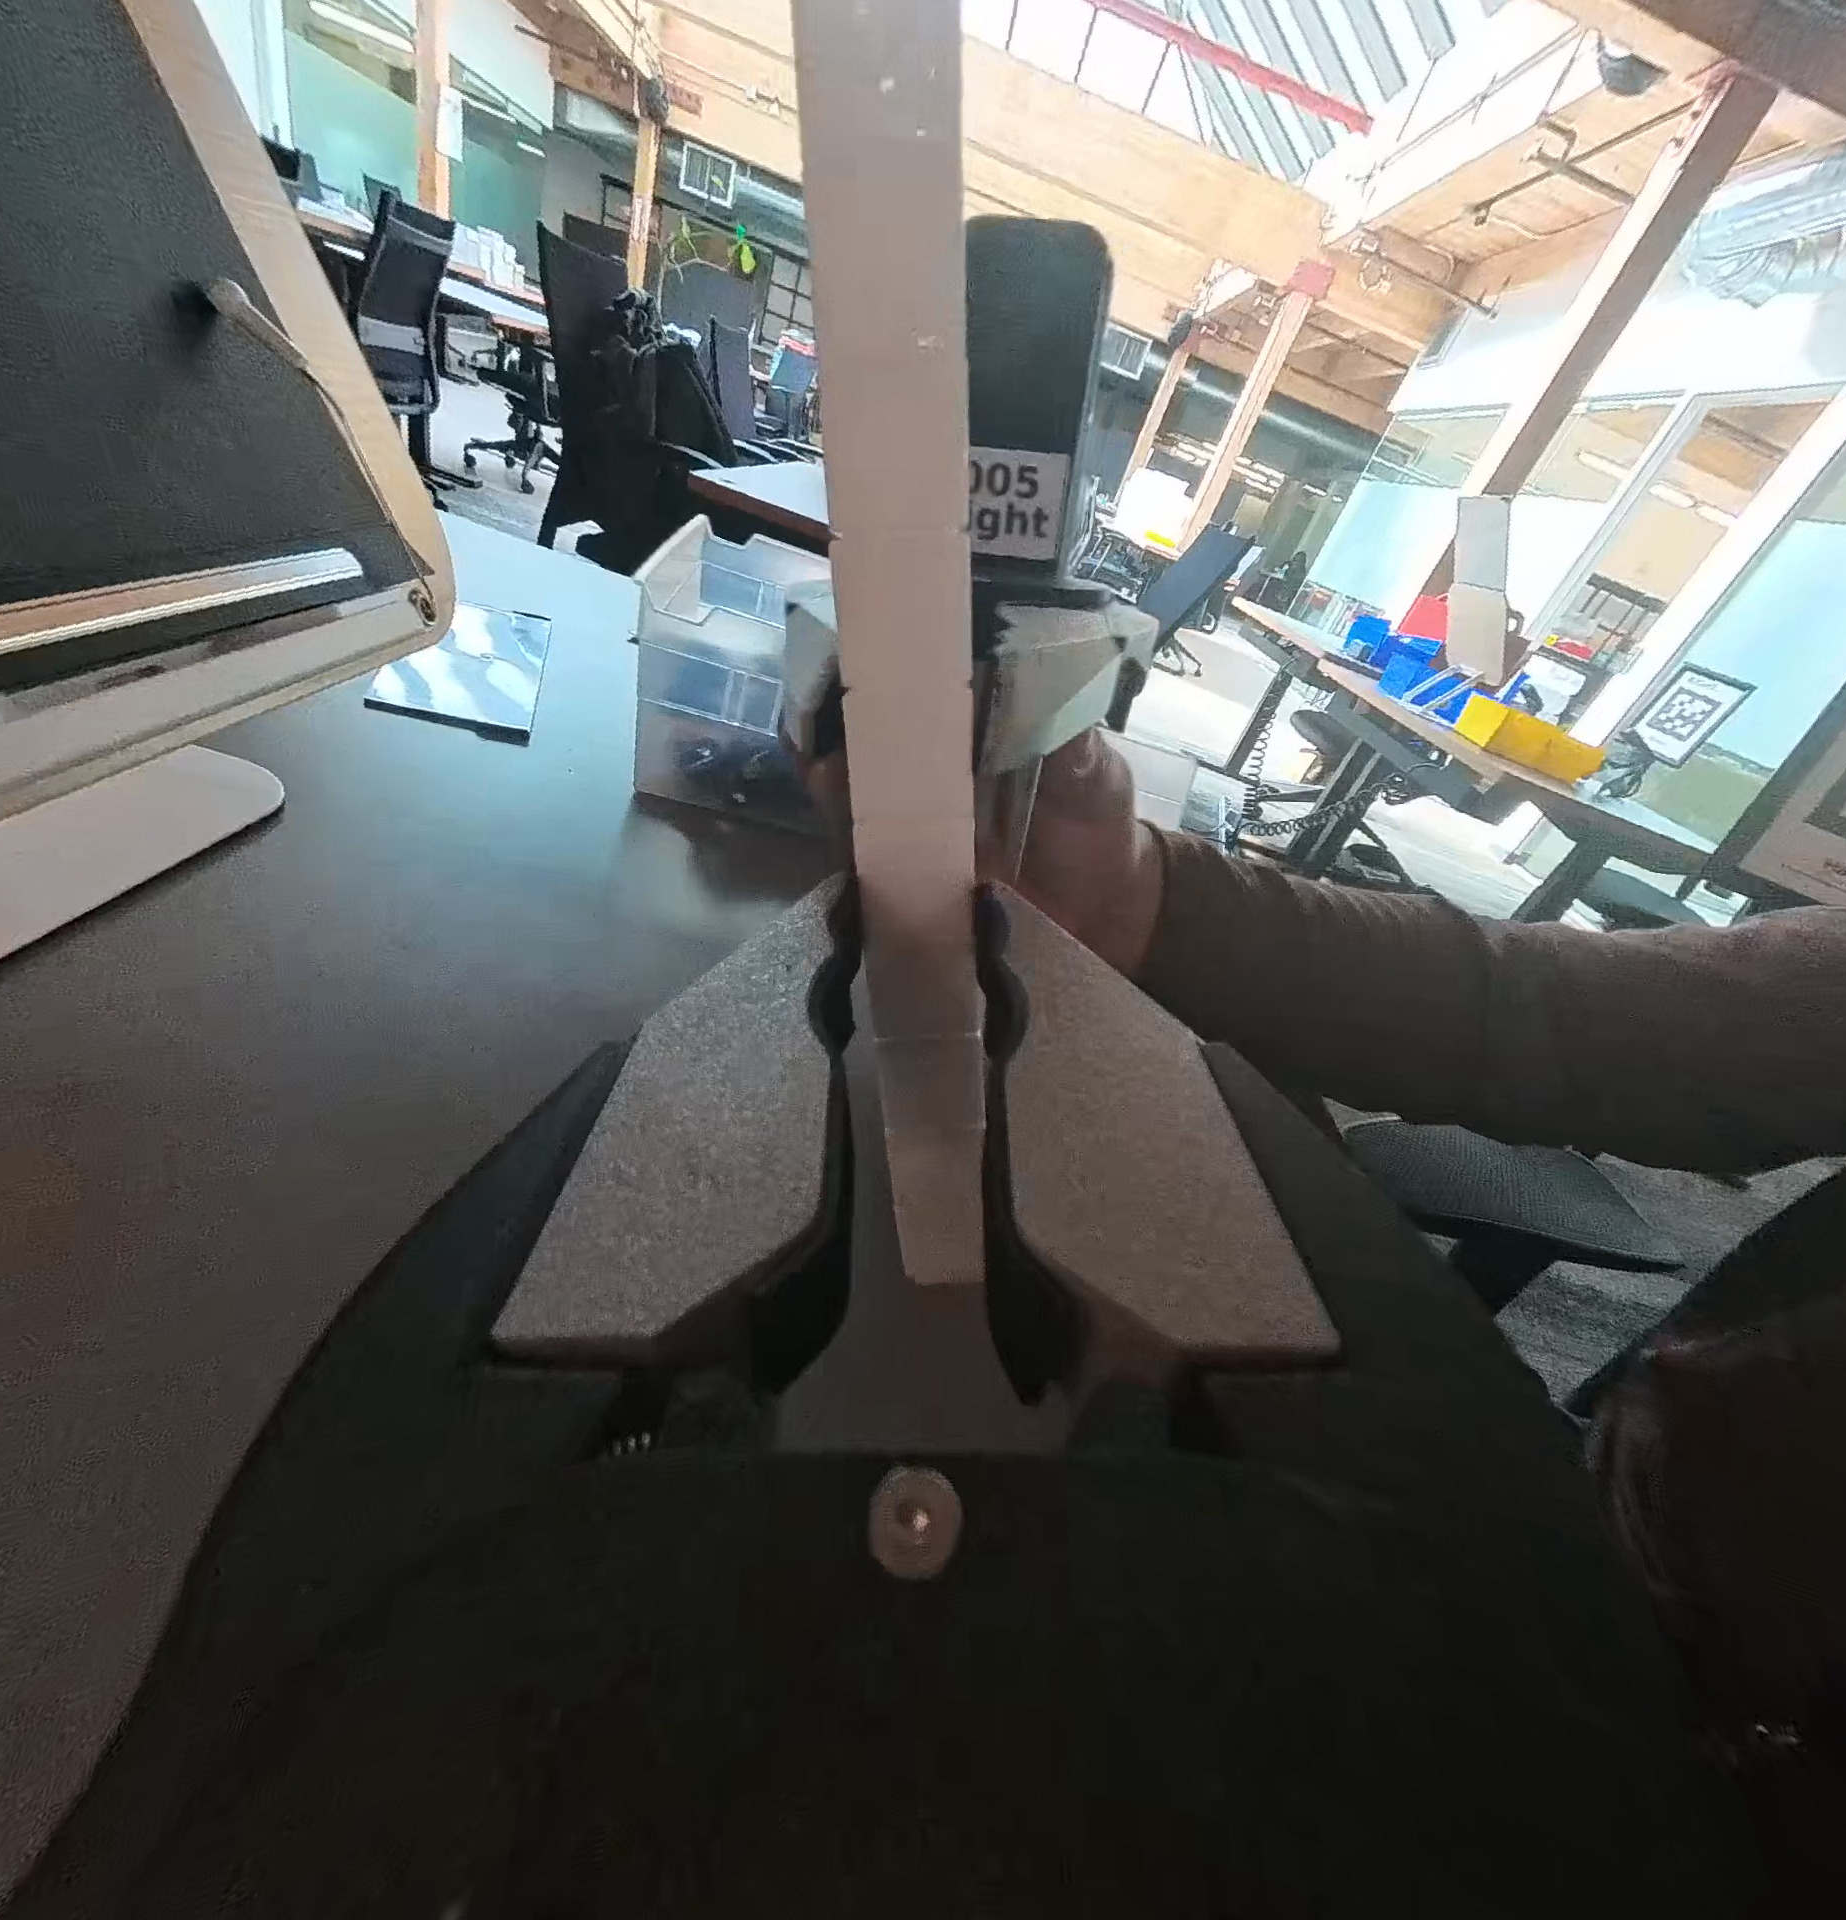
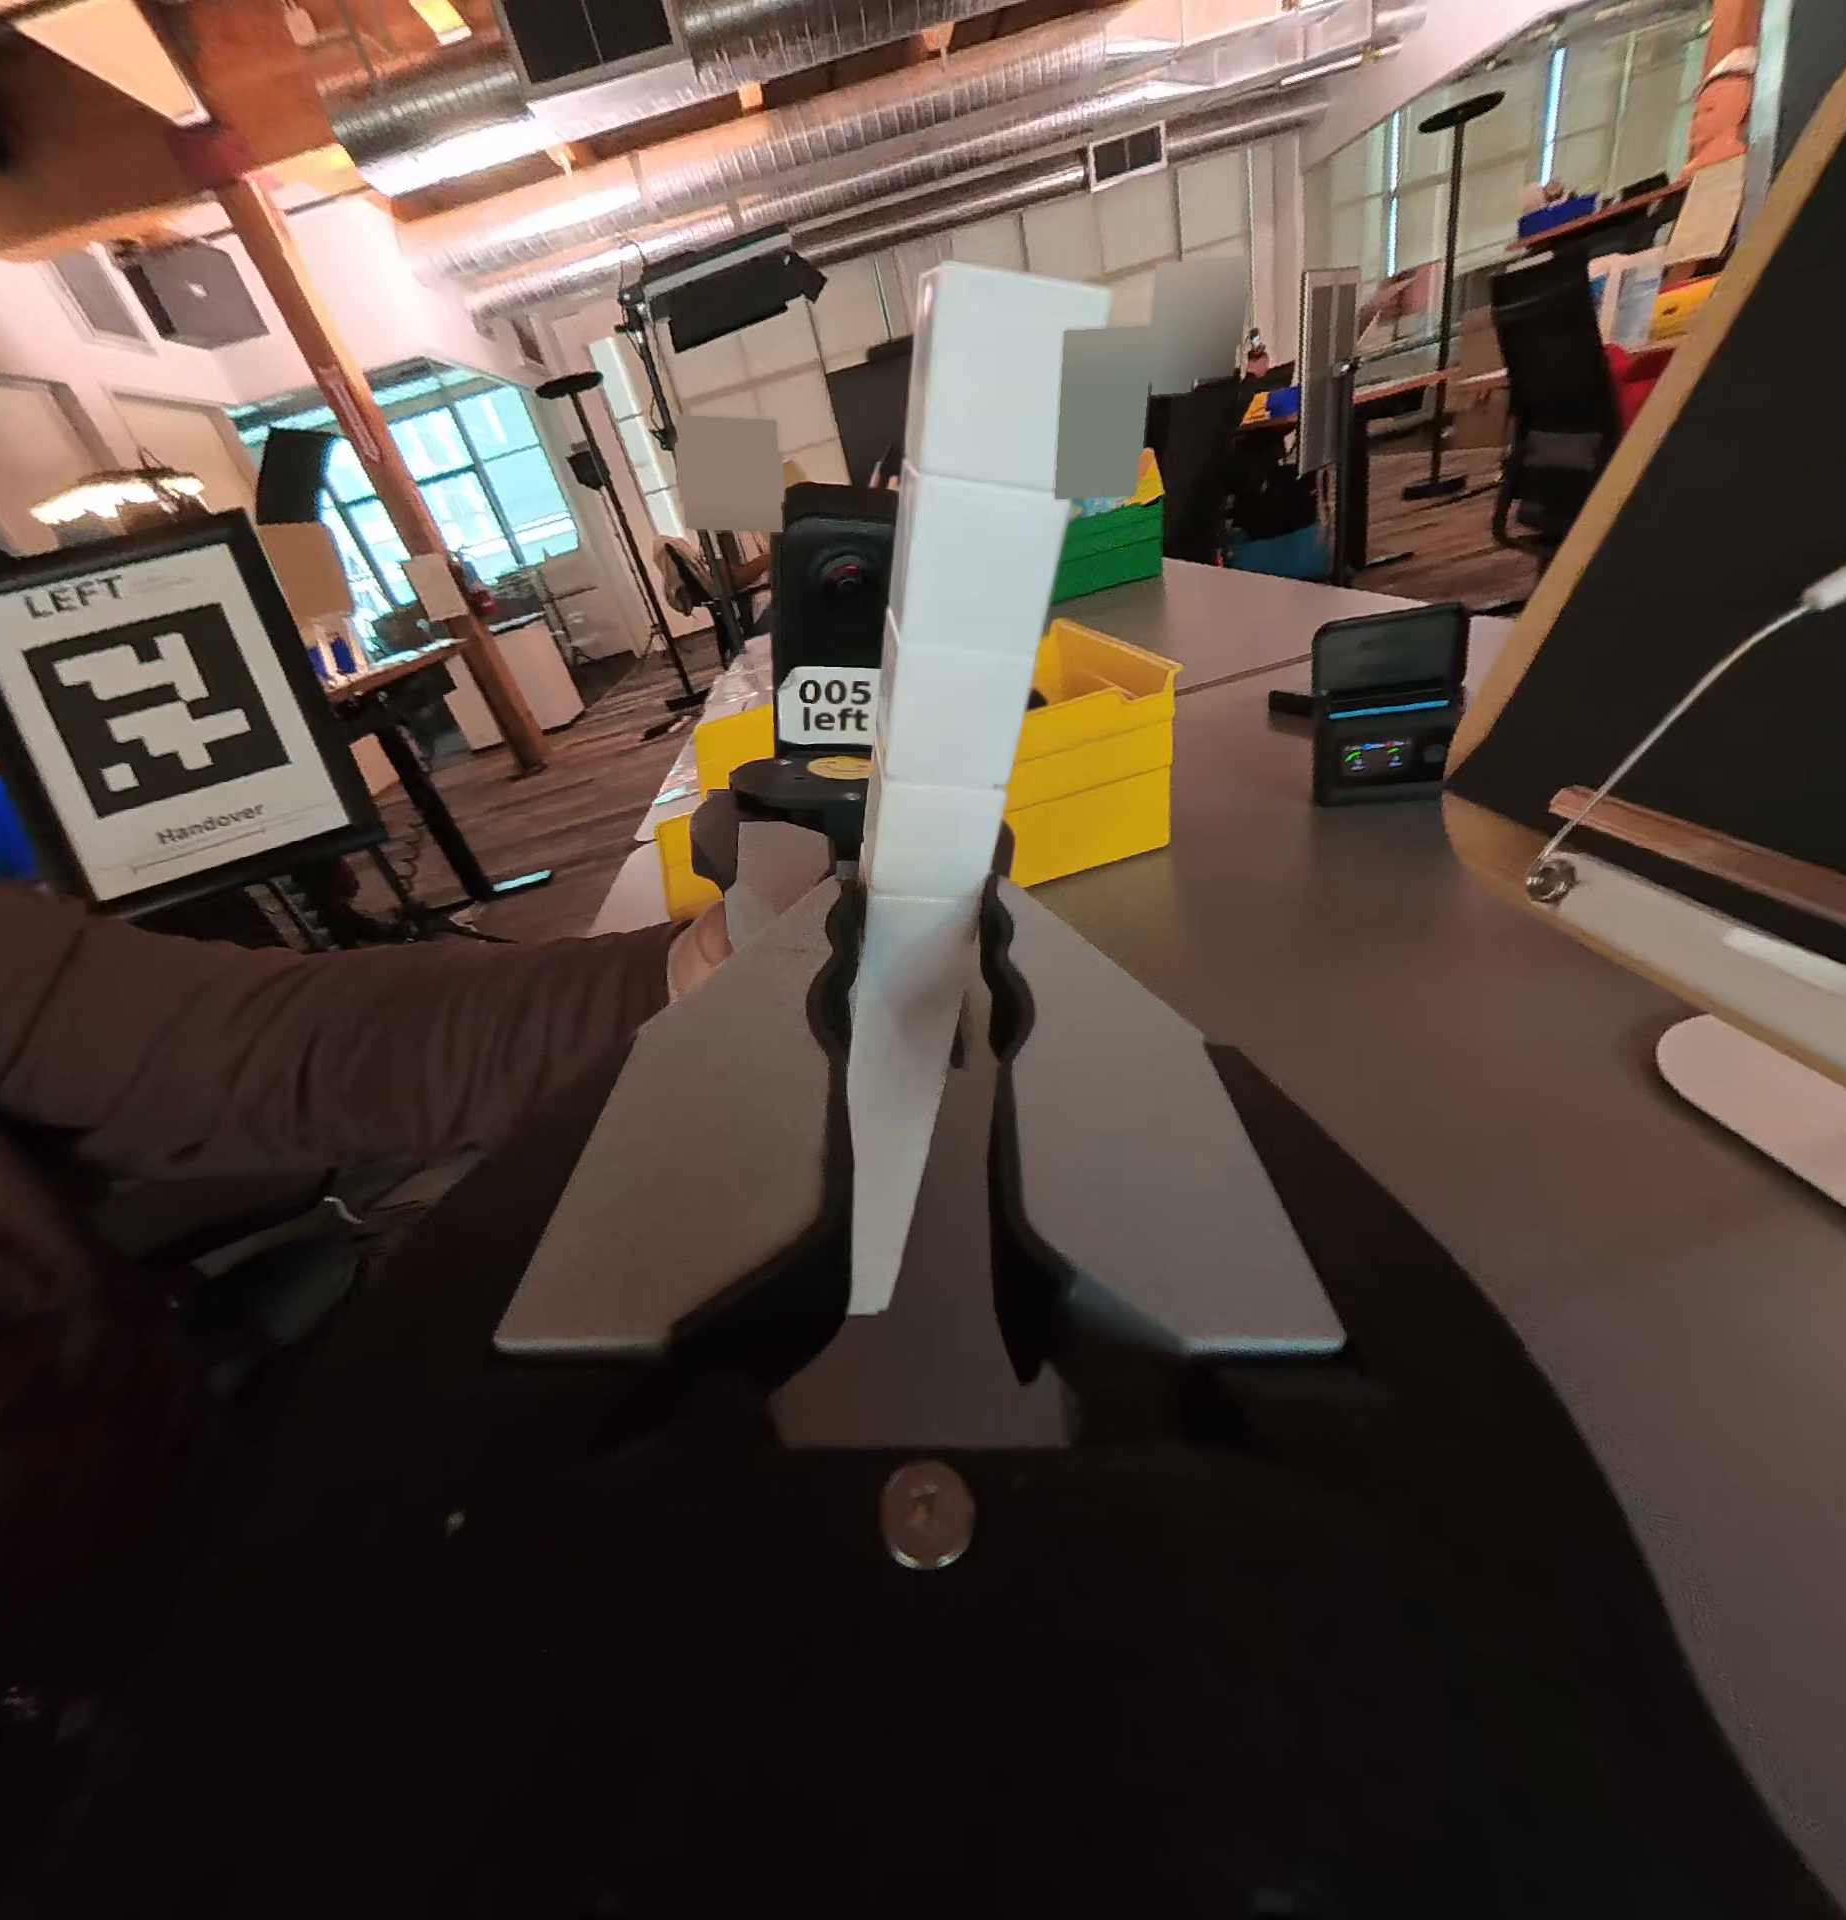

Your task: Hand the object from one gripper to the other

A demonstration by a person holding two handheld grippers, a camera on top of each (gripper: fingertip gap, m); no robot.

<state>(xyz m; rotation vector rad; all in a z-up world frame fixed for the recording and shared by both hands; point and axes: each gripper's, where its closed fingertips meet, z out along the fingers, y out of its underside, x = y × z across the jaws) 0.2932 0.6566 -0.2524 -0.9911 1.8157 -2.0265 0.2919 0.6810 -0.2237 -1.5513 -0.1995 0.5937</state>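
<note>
A long white bar of joined cubes stands nearly upright above the dark table. My left gripper is shut on its lower end. My right gripper, held by a hand, faces me from behind the bar with a finger on each side of it. In the right wrist view the same bar sits between my right gripper's closed fingers, leaning slightly right. One finger of the left gripper shows behind the bar; its other finger is hidden.
A monitor on a silver stand is close on the left, and shows at right in the right wrist view. Clear plastic bins stand behind the bar. Yellow bins, a small black device and a framed marker sign are nearby. My left and right fingertips are right by each other.
</note>
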